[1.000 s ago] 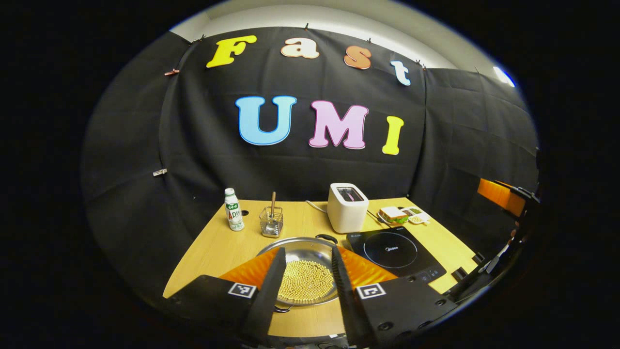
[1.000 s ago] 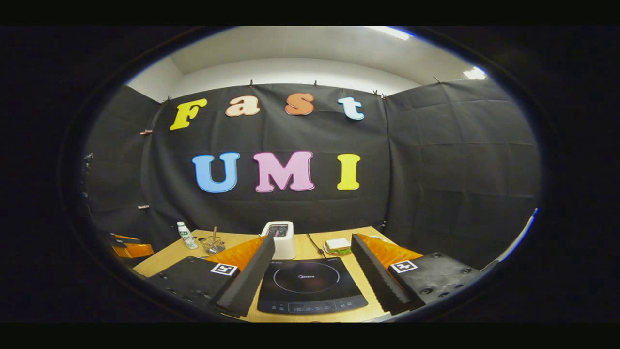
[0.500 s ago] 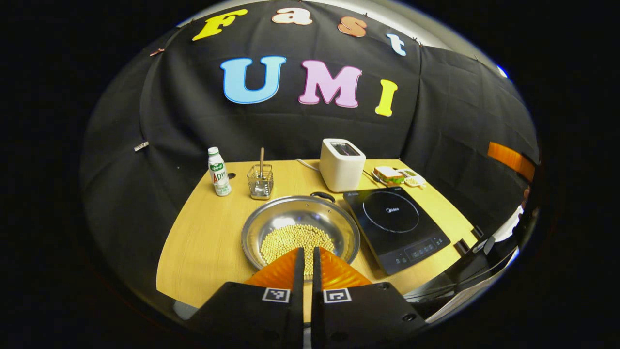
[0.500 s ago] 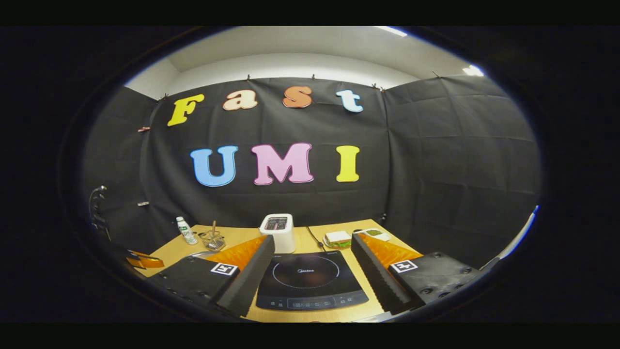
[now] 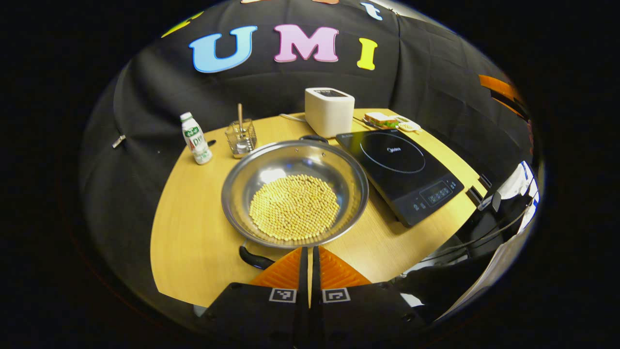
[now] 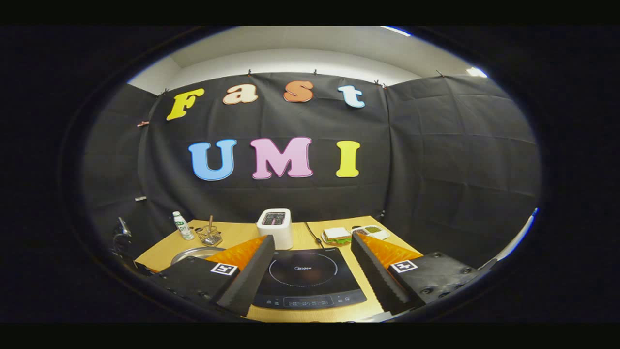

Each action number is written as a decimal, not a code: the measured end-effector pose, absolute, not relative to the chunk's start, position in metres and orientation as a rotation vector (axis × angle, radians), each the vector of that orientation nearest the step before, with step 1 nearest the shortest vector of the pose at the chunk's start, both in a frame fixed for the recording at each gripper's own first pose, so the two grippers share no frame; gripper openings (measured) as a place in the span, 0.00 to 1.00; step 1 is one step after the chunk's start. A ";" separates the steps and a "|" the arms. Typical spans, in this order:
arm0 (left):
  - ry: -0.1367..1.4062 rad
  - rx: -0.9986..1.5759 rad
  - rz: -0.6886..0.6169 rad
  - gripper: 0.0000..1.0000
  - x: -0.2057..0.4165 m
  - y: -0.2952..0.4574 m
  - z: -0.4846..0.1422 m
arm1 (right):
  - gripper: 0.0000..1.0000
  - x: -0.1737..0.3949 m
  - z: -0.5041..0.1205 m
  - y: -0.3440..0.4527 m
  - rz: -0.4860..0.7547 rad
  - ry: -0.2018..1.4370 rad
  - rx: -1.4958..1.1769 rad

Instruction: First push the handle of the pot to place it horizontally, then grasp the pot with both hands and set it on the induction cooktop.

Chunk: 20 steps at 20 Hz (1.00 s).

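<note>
A wide steel pot (image 5: 295,191) holding yellow beans sits on the wooden table (image 5: 193,242), left of the black induction cooktop (image 5: 399,169). One black handle (image 5: 255,259) lies at the pot's near rim, the other handle (image 5: 314,138) at its far rim. My left gripper (image 5: 308,252) is shut and empty, just short of the pot's near rim and right of the near handle. My right gripper (image 6: 307,276) hangs open above the cooktop (image 6: 305,283), nothing between its fingers. The pot's rim (image 6: 191,253) peeks out at the left in the right gripper view.
At the back of the table stand a white toaster (image 5: 329,111), a small bottle (image 5: 194,138), a wire holder with a utensil (image 5: 240,138) and a plate with a sandwich (image 5: 382,119). The table's front edge lies close under my left gripper.
My left gripper shut its fingers, rose and drew back toward the table's front, so the pot now lies wholly ahead of it. The right gripper barely shifted.
</note>
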<state>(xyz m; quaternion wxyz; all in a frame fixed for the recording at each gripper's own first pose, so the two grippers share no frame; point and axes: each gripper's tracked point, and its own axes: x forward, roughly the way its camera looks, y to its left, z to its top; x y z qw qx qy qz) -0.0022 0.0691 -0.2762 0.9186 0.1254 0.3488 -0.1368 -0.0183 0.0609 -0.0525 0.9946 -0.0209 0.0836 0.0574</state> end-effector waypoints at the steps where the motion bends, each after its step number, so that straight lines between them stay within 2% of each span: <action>1: 0.732 0.260 -0.295 0.05 -0.001 0.068 -0.281 | 0.98 -0.017 -0.054 0.061 0.113 0.172 -0.037; 5: 0.778 0.303 -0.322 0.05 0.003 0.068 -0.298 | 0.98 -0.022 -0.067 0.060 0.111 0.203 -0.034; 11: 0.862 0.323 -0.288 0.05 0.014 0.085 -0.327 | 0.98 -0.021 -0.071 0.056 0.101 0.210 -0.047; 20: 0.870 0.252 -0.226 0.05 0.026 0.112 -0.330 | 0.98 -0.022 -0.082 0.064 0.124 0.246 -0.053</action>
